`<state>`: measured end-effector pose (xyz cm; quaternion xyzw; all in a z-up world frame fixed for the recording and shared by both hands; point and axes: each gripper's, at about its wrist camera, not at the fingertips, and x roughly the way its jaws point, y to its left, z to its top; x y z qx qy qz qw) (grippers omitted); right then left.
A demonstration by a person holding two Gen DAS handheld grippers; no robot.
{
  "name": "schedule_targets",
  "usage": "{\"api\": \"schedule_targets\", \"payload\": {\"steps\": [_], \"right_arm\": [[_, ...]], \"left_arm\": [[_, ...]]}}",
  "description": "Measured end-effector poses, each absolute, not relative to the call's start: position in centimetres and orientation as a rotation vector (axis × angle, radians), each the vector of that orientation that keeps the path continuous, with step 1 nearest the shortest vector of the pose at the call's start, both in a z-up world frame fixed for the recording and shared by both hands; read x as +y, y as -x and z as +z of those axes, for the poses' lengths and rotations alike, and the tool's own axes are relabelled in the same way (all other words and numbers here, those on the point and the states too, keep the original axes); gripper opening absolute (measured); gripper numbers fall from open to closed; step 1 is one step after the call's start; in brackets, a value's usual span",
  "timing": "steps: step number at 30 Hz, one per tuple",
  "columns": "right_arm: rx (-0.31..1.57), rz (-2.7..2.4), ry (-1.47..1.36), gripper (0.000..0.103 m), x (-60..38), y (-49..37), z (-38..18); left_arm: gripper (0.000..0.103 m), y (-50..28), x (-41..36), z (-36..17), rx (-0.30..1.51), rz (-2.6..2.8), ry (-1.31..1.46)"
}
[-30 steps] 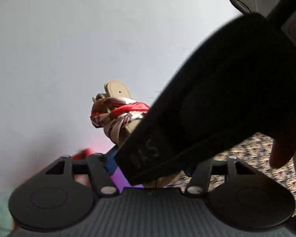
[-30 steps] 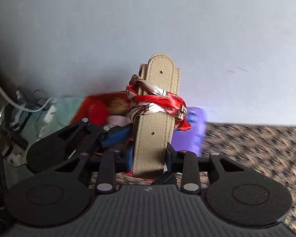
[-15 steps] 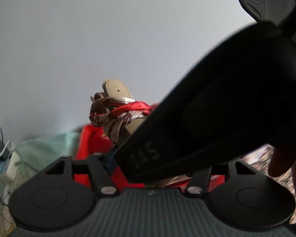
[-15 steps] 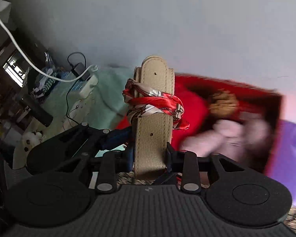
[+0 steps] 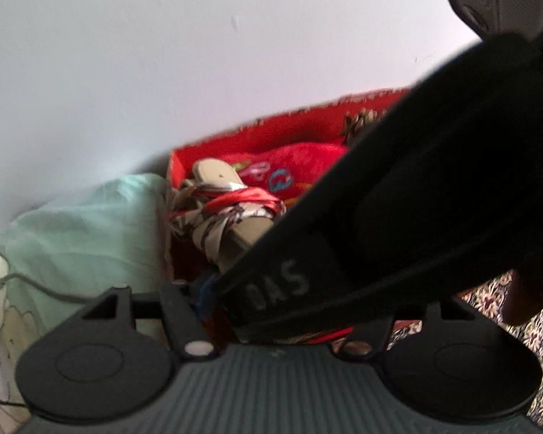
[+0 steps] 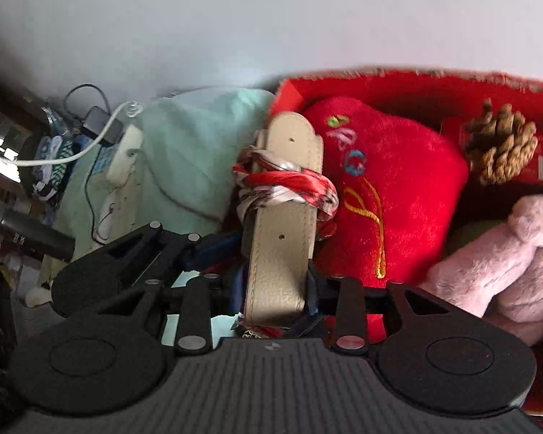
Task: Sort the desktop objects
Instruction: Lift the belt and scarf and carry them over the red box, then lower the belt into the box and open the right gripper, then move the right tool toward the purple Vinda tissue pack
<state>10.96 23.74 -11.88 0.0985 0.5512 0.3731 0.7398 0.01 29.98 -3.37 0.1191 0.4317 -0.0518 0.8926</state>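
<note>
Red box rim (image 6: 416, 76) beyond strap (image 6: 282, 224)

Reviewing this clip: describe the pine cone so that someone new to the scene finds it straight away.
Start at the red box against the pale wall. Inside it, right of the red plush cushion and above the pink plush toy, sits the pine cone. It is the only brown, scaly, hard thing among soft fabric items.

A: What fills the red box (image 6: 409, 83)?
B: Red cushion (image 6: 398, 188), pine cone (image 6: 503, 144) and pink plush (image 6: 503, 264), packed closely.
A: Where is free room?
B: Above them, before the bare wall (image 6: 271, 18); a green cloth (image 6: 199, 152) crowds the box's left side.
</note>
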Motion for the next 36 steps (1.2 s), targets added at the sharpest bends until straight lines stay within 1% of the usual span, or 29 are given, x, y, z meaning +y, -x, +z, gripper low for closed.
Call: {"api": "schedule_targets", "payload": {"steps": [2, 4, 5, 6, 9, 14, 17, 18, 20, 21, 22, 24, 28, 33, 36], "right_arm": [[1.226, 0.825, -0.238, 0.039, 23.6, -10.9, -12.0], [1.227, 0.838, -0.256, 0.040, 23.2, -10.7, -11.7], [1.222, 0.842, -0.262, 0.040, 23.0, -10.6, -11.4], [1.213, 0.847, -0.270, 0.043, 22.8, -10.4, -11.0], [1.151, 0.836, -0.277, 0.061, 21.1, -9.7, -9.3], [1.085, 0.766, -0.344, 0.060, 17.5, -9.3, -7.8], [1.064, 0.713, -0.399, 0.057, 15.6, -9.4, -7.7], [1.059, 0.698, -0.419, 0.056, 15.0, -9.5, -7.8], [1.049, 0.671, -0.456, 0.055, 13.9, -9.5, -7.9], [1.042, 0.657, -0.470, 0.055, 13.5, -9.5, -7.9], [1.038, 0.648, -0.476, 0.055, 13.0, -9.4, -7.9], [1.030, 0.628, -0.489, 0.055, 12.2, -9.3, -7.9], [1.021, 0.583, -0.517, 0.055, 9.9, -8.7, -8.0], [1.008, 0.507, -0.566, 0.055, 5.9, -8.3, -8.3], [0.976, 0.448, -0.567, 0.056, 4.1, -8.0, -8.0]], "left_arm": [[0.080, 0.1, 30.3, -3.6, 0.891, -0.119, -0.250], [0.089, 0.3, 30.7, -3.6, 0.884, -0.118, -0.247], [0.089, 0.5, 30.8, -3.3, 0.879, -0.122, -0.239], [0.089, 0.8, 30.9, -3.0, 0.875, -0.126, -0.231], [0.088, 1.9, 31.0, -2.0, 0.849, -0.135, -0.219], [0.088, 4.1, 30.6, 0.5, 0.770, -0.150, -0.225], [0.087, 2.7, 30.4, 2.7, 0.743, -0.164, -0.187], [0.084, 2.8, 31.4, 3.7, 0.742, -0.173, -0.168], [0.071, 2.6, 31.5, 3.7, 0.770, -0.187, -0.126], [0.060, 2.5, 31.5, 3.6, 0.785, -0.194, -0.105], [0.054, 1.9, 31.4, 3.3, 0.804, -0.196, -0.088], [0.052, 0.8, 31.2, 2.6, 0.840, -0.199, -0.055], [0.053, 0.5, 30.7, 2.5, 0.838, -0.175, -0.085], [0.054, -1.1, 29.0, -0.7, 0.857, -0.150, -0.113], [0.052, -1.8, 27.2, -0.9, 0.896, -0.155, -0.117]]}}
